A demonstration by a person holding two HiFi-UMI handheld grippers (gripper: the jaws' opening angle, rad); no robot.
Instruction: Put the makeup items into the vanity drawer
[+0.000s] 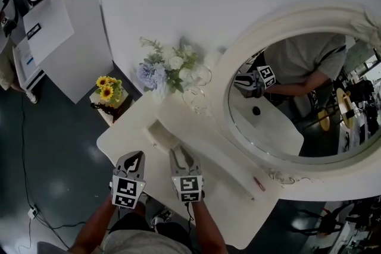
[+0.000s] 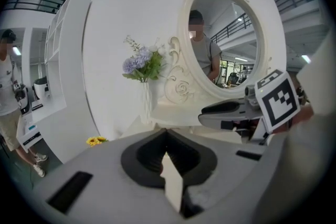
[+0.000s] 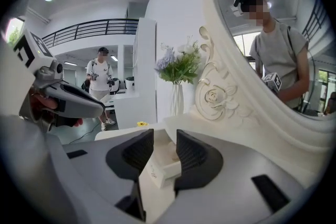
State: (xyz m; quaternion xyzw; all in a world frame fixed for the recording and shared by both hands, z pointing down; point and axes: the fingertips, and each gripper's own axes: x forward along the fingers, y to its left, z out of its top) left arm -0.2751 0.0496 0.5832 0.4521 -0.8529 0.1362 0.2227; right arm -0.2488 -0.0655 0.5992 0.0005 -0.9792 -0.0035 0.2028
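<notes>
A small white drawer (image 1: 159, 132) stands pulled out of the vanity's raised shelf, its top open. My right gripper (image 1: 180, 151) hovers just in front of it. In the right gripper view the jaws (image 3: 164, 136) stand apart with the drawer (image 3: 160, 168) showing between them and a pale lump inside it; the pads do not press on it. My left gripper (image 1: 138, 156) hangs beside it to the left, its tips (image 2: 167, 136) meeting on nothing. A slim pink makeup stick (image 1: 259, 183) lies on the vanity top (image 1: 119, 140) to the right, below the mirror.
An oval mirror (image 1: 297, 98) in a carved white frame fills the right side. A vase of blue and white flowers (image 1: 166, 71) and a clear glass vase (image 1: 199, 95) stand behind the drawer. Sunflowers (image 1: 107, 91) sit on a low stand at left. A person (image 3: 100, 81) stands far back.
</notes>
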